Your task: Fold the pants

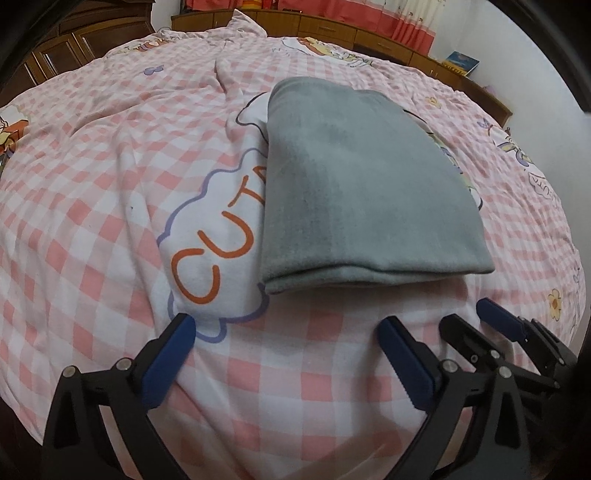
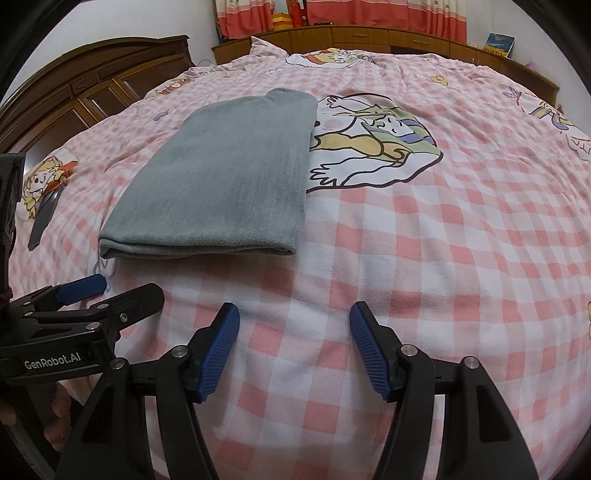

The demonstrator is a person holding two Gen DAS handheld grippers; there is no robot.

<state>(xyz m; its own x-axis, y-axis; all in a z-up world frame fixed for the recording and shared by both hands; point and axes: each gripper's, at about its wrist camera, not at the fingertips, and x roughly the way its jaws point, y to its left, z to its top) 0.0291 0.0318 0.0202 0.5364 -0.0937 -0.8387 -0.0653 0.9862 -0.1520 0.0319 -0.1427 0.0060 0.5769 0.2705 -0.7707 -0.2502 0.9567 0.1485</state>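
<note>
The grey pants (image 1: 362, 192) lie folded into a flat, thick rectangle on the pink checked bed cover (image 1: 92, 184), with the folded edge facing me. In the left wrist view my left gripper (image 1: 286, 326) hovers just short of that near edge, open, with only bed cover between its blue pads (image 1: 173, 347). My right gripper (image 1: 471, 314) shows beside it at the right. In the right wrist view the pants (image 2: 229, 177) sit up and to the left, and my right gripper (image 2: 294, 312) is open over bare cover (image 2: 443, 258). The left gripper (image 2: 118, 288) enters from the left edge.
A dark wooden headboard (image 2: 92, 77) and low wooden cabinets (image 2: 369, 37) border the bed, with red and white curtains (image 2: 388, 14) behind. A dark flat object (image 2: 42, 221) lies on the cover left of the pants. A person's hand (image 2: 55, 417) holds the left gripper.
</note>
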